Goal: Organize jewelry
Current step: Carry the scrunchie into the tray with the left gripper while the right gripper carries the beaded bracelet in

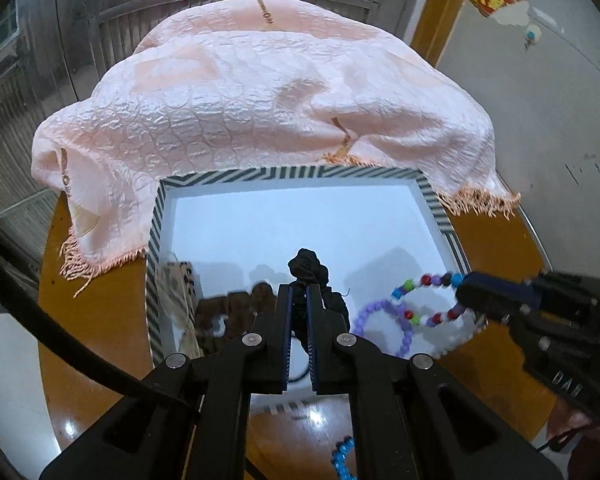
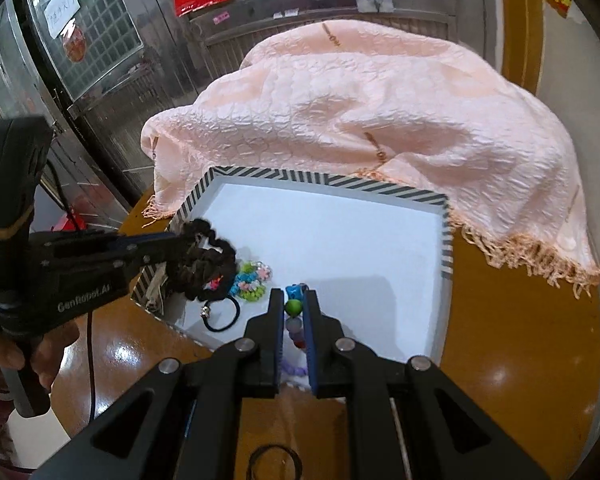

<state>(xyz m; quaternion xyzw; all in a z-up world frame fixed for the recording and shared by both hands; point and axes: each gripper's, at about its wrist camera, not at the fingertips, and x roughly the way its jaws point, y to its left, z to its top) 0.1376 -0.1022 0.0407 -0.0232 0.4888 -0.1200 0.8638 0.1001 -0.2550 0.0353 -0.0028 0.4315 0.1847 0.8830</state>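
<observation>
A white tray with a striped rim (image 1: 292, 172) (image 2: 328, 182) sits on the brown table. My left gripper (image 1: 299, 300) (image 2: 176, 240) is shut on a black scrunchie (image 1: 310, 272) (image 2: 208, 256) and holds it over the tray's near left part. My right gripper (image 2: 293, 304) (image 1: 462, 294) is shut on a multicoloured bead bracelet (image 1: 428, 300) (image 2: 294, 308) over the tray's near right part. A purple bead bracelet (image 1: 384, 324), a colourful flower bracelet (image 2: 252, 280) and a black hair tie (image 2: 222, 314) lie in the tray.
A pink fringed cloth (image 1: 268, 96) (image 2: 380, 120) is heaped behind the tray and overlaps its far rim. A blue bead string (image 1: 342, 458) and a thin black hair tie (image 2: 274, 462) lie on the table (image 1: 496, 256) near me. A metal door stands behind.
</observation>
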